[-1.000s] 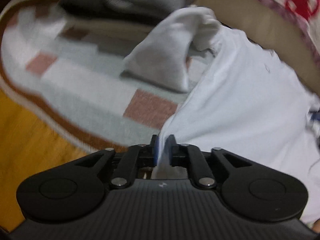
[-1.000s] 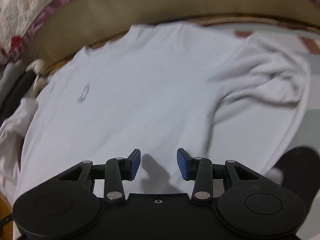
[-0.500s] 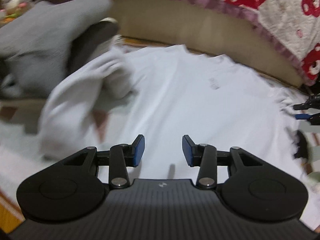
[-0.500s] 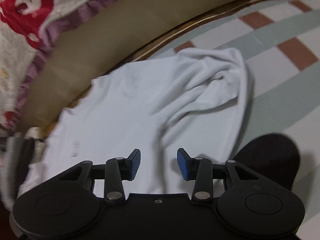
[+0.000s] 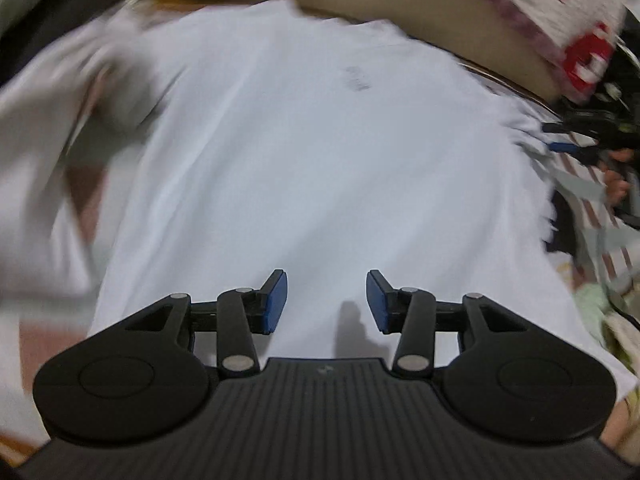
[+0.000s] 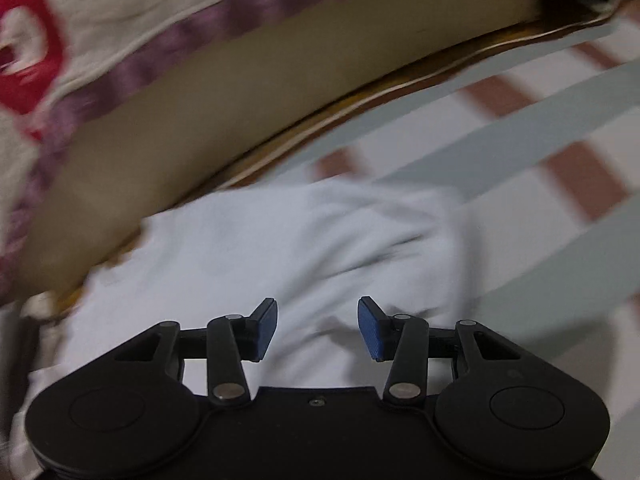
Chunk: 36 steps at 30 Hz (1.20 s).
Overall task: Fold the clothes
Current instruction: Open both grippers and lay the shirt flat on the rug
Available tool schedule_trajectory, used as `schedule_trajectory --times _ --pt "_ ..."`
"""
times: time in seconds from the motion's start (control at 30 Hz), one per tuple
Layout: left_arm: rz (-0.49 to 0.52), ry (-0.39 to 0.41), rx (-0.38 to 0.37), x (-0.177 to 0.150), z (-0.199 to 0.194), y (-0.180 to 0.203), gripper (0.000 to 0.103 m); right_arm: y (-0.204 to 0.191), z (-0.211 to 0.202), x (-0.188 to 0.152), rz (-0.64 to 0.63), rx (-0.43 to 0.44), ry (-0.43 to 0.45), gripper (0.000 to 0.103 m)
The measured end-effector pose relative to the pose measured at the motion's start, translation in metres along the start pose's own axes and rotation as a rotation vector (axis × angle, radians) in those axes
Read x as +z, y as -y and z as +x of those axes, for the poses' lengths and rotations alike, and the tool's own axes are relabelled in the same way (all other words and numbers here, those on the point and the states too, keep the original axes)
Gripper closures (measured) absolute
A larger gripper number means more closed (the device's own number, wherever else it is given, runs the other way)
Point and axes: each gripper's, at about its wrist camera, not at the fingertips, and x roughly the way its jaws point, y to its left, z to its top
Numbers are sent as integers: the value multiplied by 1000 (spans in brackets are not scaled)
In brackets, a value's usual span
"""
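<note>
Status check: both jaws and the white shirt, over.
Left gripper open, jaws just widened, nothing between them. Right gripper open, jaws just widened, empty. White shirt spread on checked rug, sleeves bunched. Nothing blocking.

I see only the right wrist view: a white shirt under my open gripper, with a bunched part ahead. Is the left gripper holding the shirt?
Observer: No. The left gripper is open over the white shirt; its jaws have just been opening and nothing is between them.
Operator: Is the middle of the shirt flat there?
Observer: Mostly flat, with a small grey mark near the far edge.
Operator: Is the other sleeve also bunched?
Observer: Yes, a crumpled sleeve lies at the left of that view, though it is blurred.
Operator: Does that view show my gripper?
Observer: Yes, the right gripper is at the shirt's right edge.
</note>
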Motion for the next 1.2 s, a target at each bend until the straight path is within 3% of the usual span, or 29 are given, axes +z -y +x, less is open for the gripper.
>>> schedule_trajectory --times 0.17,0.33,0.4,0.43,0.5,0.63,0.7,0.8,0.87,0.93,0.97,1.0,1.03,1.07,1.13,1.2 --pt "302 -40 1 79 -9 44 60 30 10 14 -47 -15 -22 53" --pt "536 -112 8 137 8 105 54 28 3 16 -100 -61 -46 53" --pt "554 -134 48 145 28 127 53 27 -6 18 -110 -74 -44 53" --pt "518 -184 105 145 47 136 53 28 -11 19 -114 -80 -44 52" --pt "407 -338 210 138 91 153 64 31 -16 19 -135 -98 -56 49" --pt "392 -235 105 121 137 200 66 59 1 17 -28 -55 -172 49" --pt "321 -192 55 127 158 221 66 69 5 15 43 -5 -204 49" --pt "242 -43 -19 137 170 244 66 66 8 14 29 -36 -190 49" --pt "260 69 -12 136 173 262 60 64 12 13 46 -32 -189 49" --pt "256 81 -17 132 184 274 57 59 16 9 12 -10 -188 50" --pt "229 22 -47 130 195 276 49 53 17 5 -45 -3 -194 74" --pt "198 -40 -81 127 206 277 48 47 19 2 -102 3 -200 89" --pt "166 -89 -112 123 216 276 48 40 20 -2 -159 10 -206 89" --pt "176 -69 -89 119 219 277 48 37 19 -3 -195 16 -203 96" --pt "256 -20 -5 113 219 285 54 41 4 3 -194 24 -165 100" --pt "343 33 93 111 213 292 79 45 -13 11 -197 28 -117 102"
